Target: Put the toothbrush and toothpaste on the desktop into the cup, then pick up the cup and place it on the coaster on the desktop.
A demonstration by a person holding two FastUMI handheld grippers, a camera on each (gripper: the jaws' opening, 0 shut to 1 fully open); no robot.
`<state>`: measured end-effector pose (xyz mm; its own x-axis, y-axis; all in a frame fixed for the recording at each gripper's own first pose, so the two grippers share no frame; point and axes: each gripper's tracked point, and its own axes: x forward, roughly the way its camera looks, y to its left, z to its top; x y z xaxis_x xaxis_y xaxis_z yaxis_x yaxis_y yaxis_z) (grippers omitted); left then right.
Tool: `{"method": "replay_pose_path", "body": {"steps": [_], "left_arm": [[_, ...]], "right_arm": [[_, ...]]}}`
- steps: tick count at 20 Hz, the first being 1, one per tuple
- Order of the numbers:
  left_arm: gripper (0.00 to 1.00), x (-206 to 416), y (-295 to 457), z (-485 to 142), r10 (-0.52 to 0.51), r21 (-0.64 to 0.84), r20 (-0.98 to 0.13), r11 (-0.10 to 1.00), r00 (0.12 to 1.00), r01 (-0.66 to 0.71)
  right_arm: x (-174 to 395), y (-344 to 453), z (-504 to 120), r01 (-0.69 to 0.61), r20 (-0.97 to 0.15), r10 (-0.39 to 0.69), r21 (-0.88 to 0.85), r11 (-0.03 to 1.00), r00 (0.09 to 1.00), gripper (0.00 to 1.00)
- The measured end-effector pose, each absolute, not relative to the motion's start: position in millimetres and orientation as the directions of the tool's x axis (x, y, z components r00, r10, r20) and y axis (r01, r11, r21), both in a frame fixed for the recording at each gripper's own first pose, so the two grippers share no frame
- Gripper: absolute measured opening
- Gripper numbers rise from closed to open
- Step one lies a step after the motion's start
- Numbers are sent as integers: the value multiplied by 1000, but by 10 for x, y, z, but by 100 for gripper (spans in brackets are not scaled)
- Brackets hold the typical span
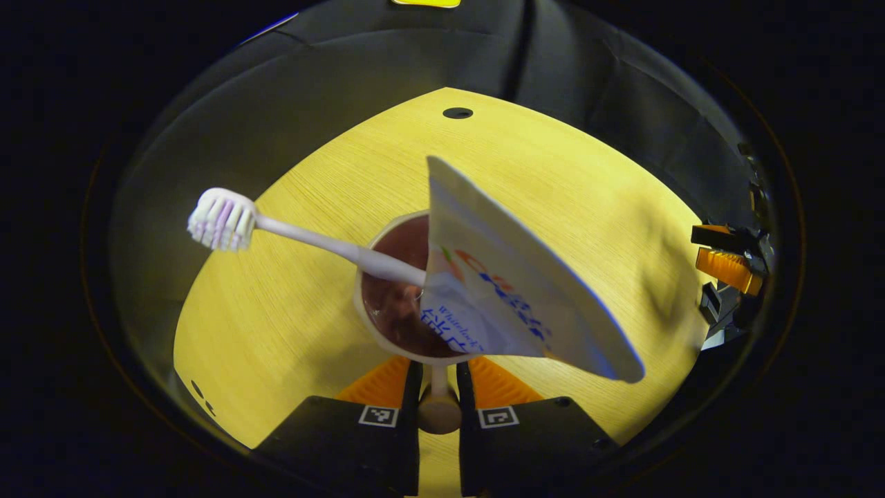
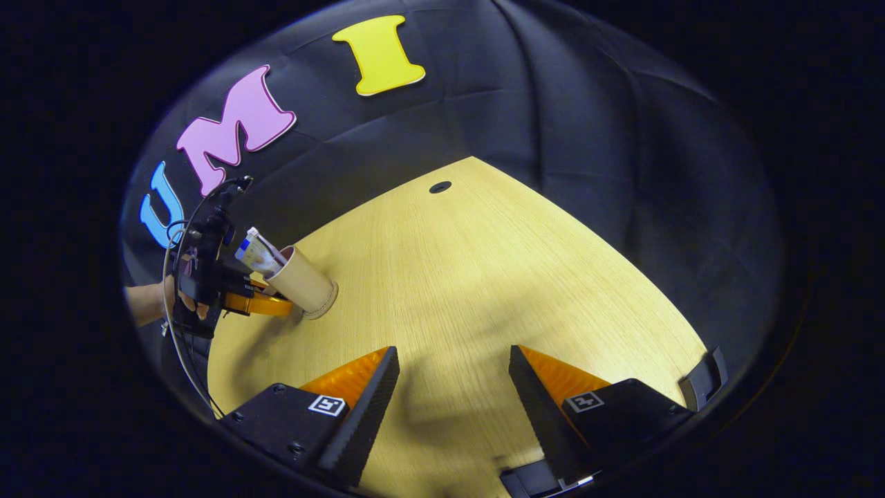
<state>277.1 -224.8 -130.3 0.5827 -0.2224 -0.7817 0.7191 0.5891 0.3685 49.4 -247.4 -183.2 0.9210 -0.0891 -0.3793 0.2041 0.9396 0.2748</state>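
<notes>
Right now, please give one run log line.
left claw: shut on cup handle | cup: holds toothbrush, toothpaste | right claw: open

one cup [image 1: 401, 297] stands on the one wooden desktop [image 1: 553, 194], and in it one toothbrush [image 1: 276, 232] and one tube of toothpaste [image 1: 511, 290]. two grippers in all: the left gripper [image 1: 438, 387], and the right gripper [image 2: 453, 394]. one small round hole [image 1: 457, 113] in the desktop near its far edge. one hand [image 2: 148, 301] of a person shows, behind the left gripper in the right gripper view.
</notes>
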Motion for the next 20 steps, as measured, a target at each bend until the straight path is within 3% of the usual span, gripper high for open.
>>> {"method": "replay_pose_path", "body": {"steps": [4,6,11,20], "left_arm": [[30,2724,-2278,-1337,-219,361,-779,608,587,707],[37,2673,-2305,-1293,-229,357,-778,607,586,711],[100,2539,-2323,-1150,-251,357,-747,629,615,690],[99,2043,-1882,-472,-280,310,-531,814,800,491]], "right_arm": [[507,-2468,-1835,203,-378,-88,277,939,922,98],[520,-2458,-1814,198,-375,-83,280,939,923,98],[539,-2397,-1748,181,-362,-72,277,944,929,98],[475,-2281,-1494,163,-318,-78,248,955,945,98]]}}
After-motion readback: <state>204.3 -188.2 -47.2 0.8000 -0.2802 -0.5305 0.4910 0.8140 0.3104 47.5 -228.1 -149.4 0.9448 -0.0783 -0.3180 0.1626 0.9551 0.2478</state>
